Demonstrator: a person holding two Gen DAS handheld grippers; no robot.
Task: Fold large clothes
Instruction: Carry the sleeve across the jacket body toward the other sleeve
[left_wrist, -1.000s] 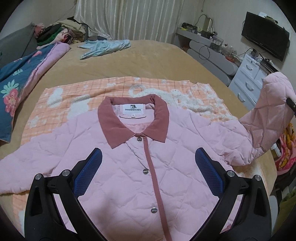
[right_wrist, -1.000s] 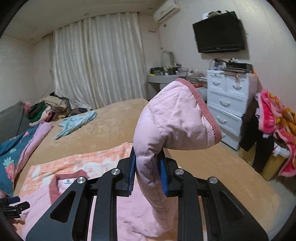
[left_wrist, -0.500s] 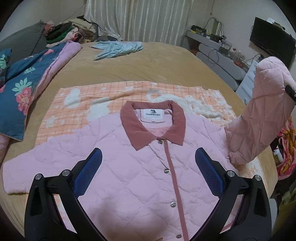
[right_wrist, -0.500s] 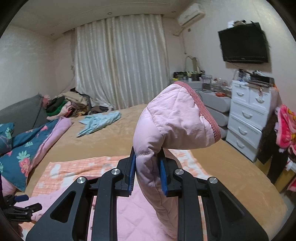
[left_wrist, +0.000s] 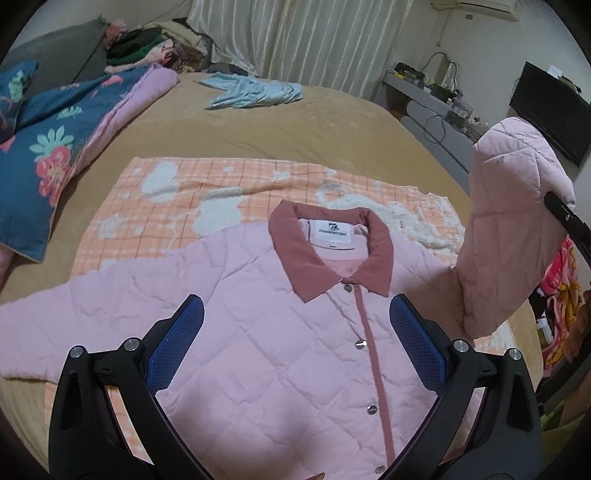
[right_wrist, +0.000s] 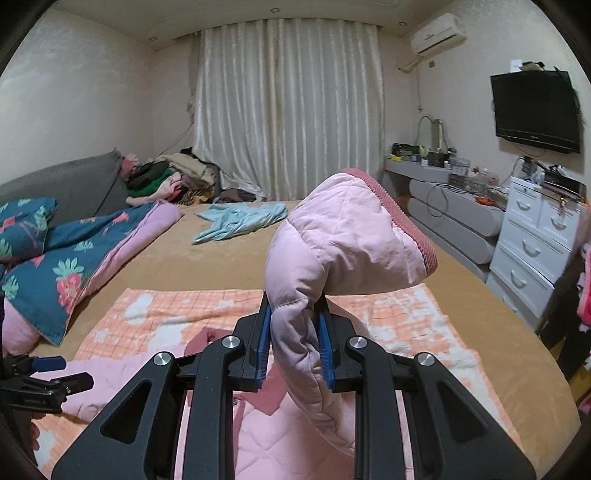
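A pink quilted jacket (left_wrist: 280, 354) is laid front-up and buttoned on an orange checked blanket (left_wrist: 207, 184) spread over the bed (left_wrist: 295, 125). Its sleeve (right_wrist: 343, 258) is clamped near the cuff between the pads of the right hand-held gripper (right_wrist: 295, 343) and is held raised above the jacket's right side. The left hand-held gripper (left_wrist: 295, 347) is seen above the chest with its jaws wide apart and nothing between them. For a clean fold, the sleeve is best carried across the chest and laid flat, the crease being set at the shoulder seam. The jacket's hem is cut off by the frame edge, and the far sleeve's cuff is hard to make out.
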